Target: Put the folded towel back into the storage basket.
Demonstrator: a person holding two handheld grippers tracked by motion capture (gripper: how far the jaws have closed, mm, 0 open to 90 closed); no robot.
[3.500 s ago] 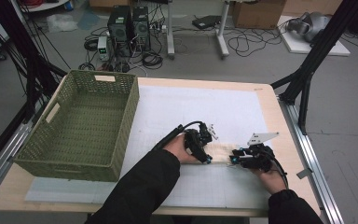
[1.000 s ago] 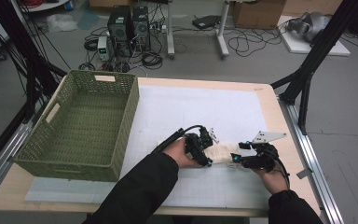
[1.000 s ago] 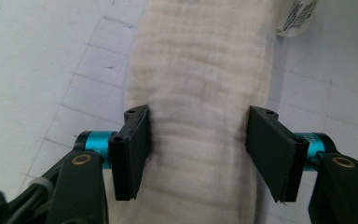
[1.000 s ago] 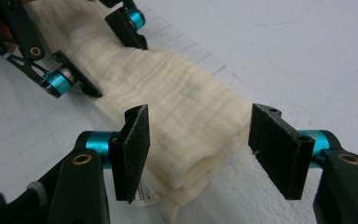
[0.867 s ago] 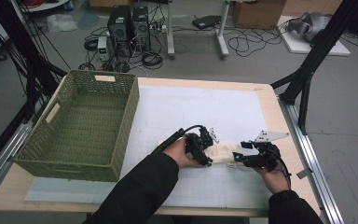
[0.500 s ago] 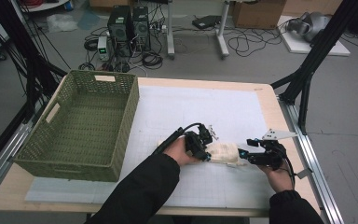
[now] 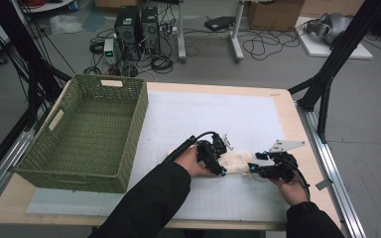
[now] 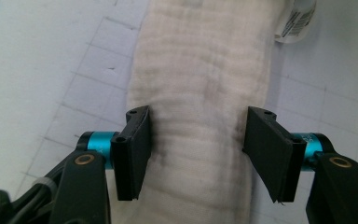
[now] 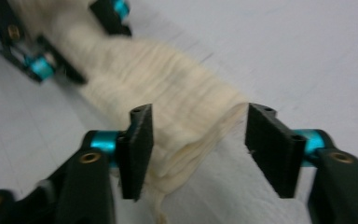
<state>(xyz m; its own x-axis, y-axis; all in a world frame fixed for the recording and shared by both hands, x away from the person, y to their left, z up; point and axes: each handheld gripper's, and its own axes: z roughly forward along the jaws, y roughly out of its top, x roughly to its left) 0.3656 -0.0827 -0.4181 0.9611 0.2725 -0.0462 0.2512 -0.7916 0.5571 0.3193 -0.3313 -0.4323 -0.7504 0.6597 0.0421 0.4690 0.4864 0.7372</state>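
Green wicker basket (image 7: 87, 131) stands at the table's left, well apart from the work. The cream folded cloth (image 7: 235, 162) lies on the white gridded mat (image 7: 203, 114) between the two grippers. Left gripper (image 8: 196, 135) straddles the cloth, its jaws just opened and apart – no clamp evident. Right gripper (image 9: 198, 140) has been closing over the cloth's layered end, one pad touching, not yet clenched. Risk: a partial bite catches only some layers – the fold would spring open on lifting.

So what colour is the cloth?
Cream, with fine ribbing; the cloth shows best in the left gripper view.
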